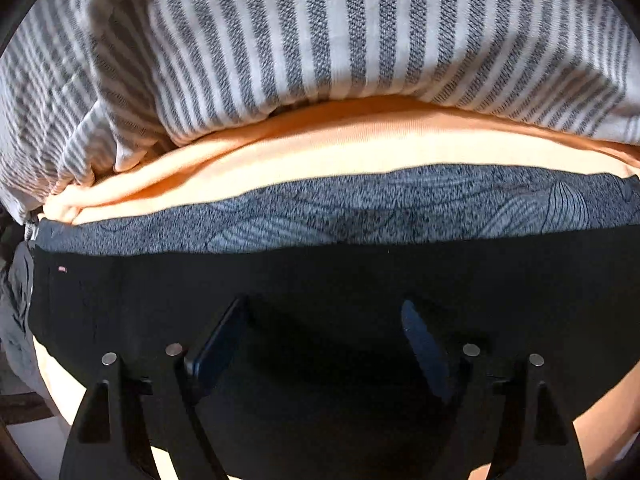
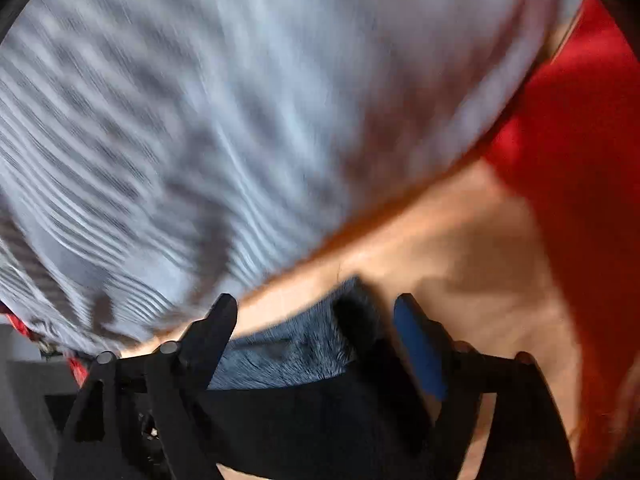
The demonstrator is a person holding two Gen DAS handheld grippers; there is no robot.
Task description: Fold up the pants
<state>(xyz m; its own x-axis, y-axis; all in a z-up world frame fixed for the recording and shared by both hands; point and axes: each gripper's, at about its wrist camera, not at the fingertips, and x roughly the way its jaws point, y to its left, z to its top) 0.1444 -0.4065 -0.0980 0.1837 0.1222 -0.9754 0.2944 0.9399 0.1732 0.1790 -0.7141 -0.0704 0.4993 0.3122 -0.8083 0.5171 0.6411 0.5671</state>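
In the left wrist view a flat stack of cloth lies close ahead: a black garment [image 1: 320, 280] nearest, a grey-blue patterned one [image 1: 360, 208] under it, then an orange layer [image 1: 320, 148]. My left gripper [image 1: 324, 320] is open, with its fingers over the black garment. In the right wrist view, which is blurred, my right gripper [image 2: 316, 312] is open around the corner of the grey-blue patterned cloth [image 2: 296, 348] and the black garment [image 2: 304, 420]. I cannot tell which of these are the pants.
A grey-and-white striped fabric [image 1: 304, 40] bulges behind the stack and fills the upper part of both views [image 2: 200, 120]. Orange cloth [image 2: 460, 248] lies under the right gripper. A red cloth [image 2: 580, 140] lies at the right.
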